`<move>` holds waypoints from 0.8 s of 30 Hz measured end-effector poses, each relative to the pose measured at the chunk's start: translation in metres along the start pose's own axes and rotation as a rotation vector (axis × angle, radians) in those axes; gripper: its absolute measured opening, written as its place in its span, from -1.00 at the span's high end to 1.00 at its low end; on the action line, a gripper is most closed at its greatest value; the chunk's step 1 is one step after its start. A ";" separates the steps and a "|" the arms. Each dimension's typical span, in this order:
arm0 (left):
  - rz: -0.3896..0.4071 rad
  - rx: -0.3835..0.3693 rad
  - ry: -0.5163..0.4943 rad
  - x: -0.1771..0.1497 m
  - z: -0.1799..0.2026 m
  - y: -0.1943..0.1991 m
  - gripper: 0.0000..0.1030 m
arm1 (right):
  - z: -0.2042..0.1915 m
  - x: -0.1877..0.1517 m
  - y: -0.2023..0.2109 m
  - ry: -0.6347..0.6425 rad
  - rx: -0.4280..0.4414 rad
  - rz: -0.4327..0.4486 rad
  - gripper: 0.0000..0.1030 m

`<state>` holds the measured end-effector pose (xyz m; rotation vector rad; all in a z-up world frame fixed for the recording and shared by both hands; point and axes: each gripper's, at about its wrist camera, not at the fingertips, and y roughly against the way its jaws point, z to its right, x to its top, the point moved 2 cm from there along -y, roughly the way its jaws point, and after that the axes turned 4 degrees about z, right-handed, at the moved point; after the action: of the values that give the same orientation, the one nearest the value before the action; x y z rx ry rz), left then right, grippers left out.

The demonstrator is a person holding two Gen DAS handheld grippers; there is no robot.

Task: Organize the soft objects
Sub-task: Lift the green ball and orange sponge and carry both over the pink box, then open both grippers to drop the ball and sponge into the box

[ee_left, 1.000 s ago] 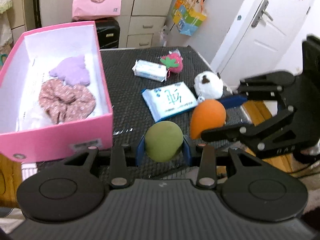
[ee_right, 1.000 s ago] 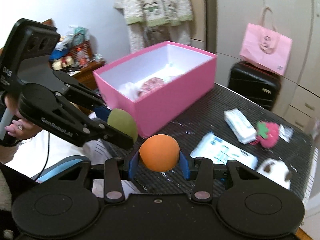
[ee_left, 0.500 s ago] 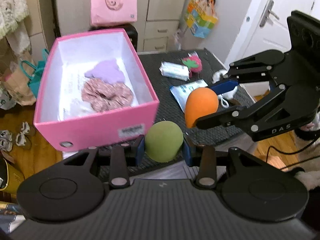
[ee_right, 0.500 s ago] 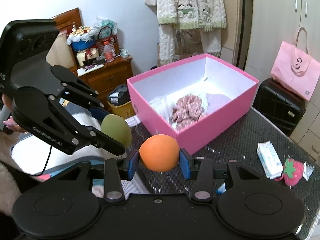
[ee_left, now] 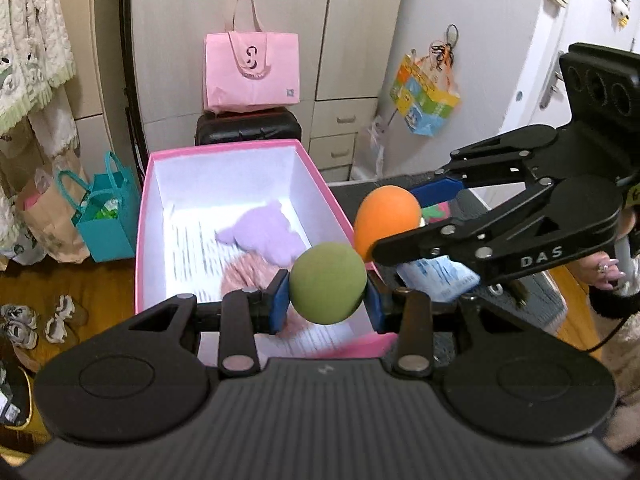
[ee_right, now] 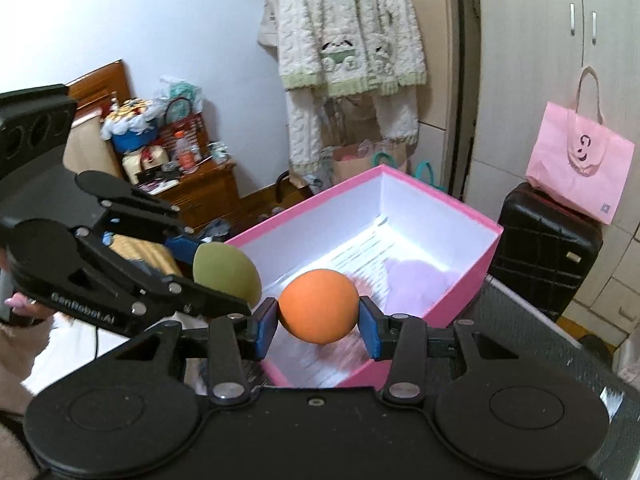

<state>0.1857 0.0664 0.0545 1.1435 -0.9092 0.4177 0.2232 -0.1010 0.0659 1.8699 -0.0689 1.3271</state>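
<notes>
Tools (ee_left: 327, 303) (ee_right: 318, 326) gripping sponges (ee_left: 327, 282) (ee_right: 318, 306), pink box (ee_left: 320, 178)

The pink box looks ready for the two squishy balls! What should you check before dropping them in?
1. Green ball squeezed between the left gripper fingers: ok.
2. Orange ball held by the right gripper: ok.
3. Pink box open on top: ok.
4. Both balls over the opening: cannot tell, they look close to the near rim.
5. Free floor beside the purple plush and the pink scrunchie: ok.
</notes>
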 end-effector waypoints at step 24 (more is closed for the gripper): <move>-0.253 0.147 0.129 0.028 -0.096 -0.182 0.23 | 0.114 0.049 -0.197 -0.320 -0.019 -0.283 0.05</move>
<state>0.3685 0.0785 -0.0434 1.3321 -0.6192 0.3504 0.4251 -0.0248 -0.0210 1.9768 0.0179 0.8289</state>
